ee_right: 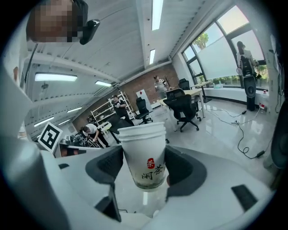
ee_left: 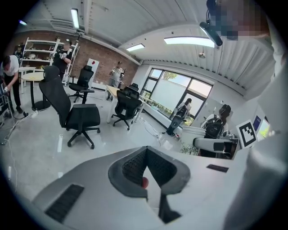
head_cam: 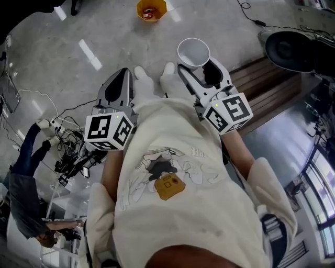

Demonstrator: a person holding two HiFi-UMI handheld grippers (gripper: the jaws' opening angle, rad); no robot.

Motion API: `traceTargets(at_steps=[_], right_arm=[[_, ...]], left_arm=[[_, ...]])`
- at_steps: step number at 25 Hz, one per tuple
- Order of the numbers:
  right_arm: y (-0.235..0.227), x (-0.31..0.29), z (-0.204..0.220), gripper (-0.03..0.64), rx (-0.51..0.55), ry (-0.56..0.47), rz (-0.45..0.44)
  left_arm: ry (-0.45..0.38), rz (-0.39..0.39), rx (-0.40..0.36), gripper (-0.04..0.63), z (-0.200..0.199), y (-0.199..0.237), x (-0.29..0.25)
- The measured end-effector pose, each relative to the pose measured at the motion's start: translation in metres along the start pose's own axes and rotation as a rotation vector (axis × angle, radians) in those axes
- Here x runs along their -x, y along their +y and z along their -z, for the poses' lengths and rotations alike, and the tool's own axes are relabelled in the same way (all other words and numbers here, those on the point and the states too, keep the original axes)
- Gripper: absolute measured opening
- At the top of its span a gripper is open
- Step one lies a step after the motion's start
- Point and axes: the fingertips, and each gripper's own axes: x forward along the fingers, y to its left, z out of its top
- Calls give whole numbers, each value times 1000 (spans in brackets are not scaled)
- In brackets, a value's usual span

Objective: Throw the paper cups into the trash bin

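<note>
A white paper cup (head_cam: 193,52) with red and dark print (ee_right: 143,157) stands upright between the pads of my right gripper (head_cam: 200,67), which is shut on its lower half (ee_right: 143,170). In the head view the cup's open mouth faces up, in front of the person's cream shirt. An orange trash bin (head_cam: 152,9) sits on the floor at the top of the head view, with something red and white inside. My left gripper (head_cam: 123,73) is held at the left, shut with nothing in it. Its dark pads (ee_left: 135,167) meet.
A wooden bench (head_cam: 267,78) and a dark round object (head_cam: 291,49) are at the right. Cables and a power strip (head_cam: 52,125) lie on the glossy floor at the left, near a person (head_cam: 26,172). Office chairs (ee_left: 76,114) and desks stand around the room.
</note>
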Motion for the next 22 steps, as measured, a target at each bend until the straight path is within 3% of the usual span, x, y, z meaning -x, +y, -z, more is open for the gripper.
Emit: traceTargets(at_steps=[8, 15, 22], right_arm=[[-33, 35, -7, 301, -51, -39, 8], [-64, 25, -6, 301, -65, -27, 12], [-68, -40, -33, 301, -37, -2, -29]], left_arm=[[19, -13, -4, 6, 10, -39, -6], [62, -46, 27, 6, 28, -33, -14], [41, -12, 24, 6, -30, 5, -63]])
